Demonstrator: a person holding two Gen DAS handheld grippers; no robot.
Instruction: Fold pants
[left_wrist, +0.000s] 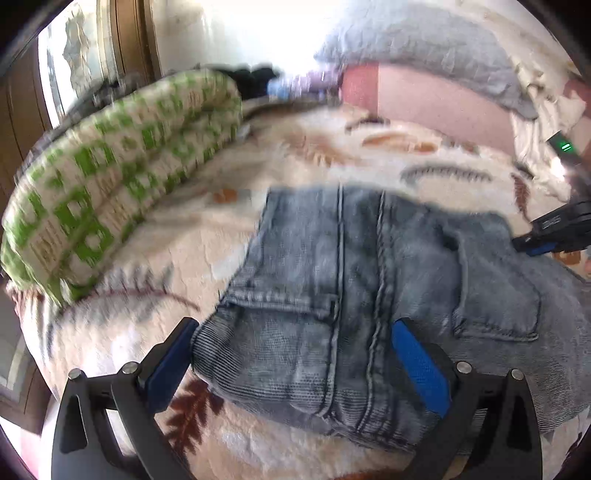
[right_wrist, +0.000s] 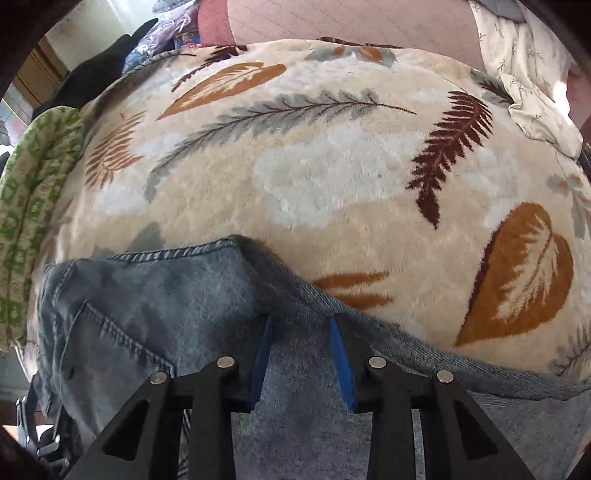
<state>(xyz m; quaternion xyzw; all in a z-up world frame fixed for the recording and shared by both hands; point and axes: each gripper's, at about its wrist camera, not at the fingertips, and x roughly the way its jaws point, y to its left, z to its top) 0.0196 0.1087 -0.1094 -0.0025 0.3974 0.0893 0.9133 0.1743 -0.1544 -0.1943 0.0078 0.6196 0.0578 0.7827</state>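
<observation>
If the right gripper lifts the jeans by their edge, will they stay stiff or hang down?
The jeans will probably droop: they already lie in soft folds on the fleece blanket. The thick seams and stacked layers suggest some weight, so the right gripper may drag the rest. Denim on plush fleece likely catches rather than slides.

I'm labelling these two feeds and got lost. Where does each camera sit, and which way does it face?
Left wrist view: sits on the left gripper, looking obliquely down at folded jeans on a leaf-print blanket; its own two fingers show, the right gripper at the right edge.
Right wrist view: sits on the right gripper, looking steeply down at the jeans' edge; only its own fingers show.
Shared: jeans, blanket, green-patterned quilt.
</observation>
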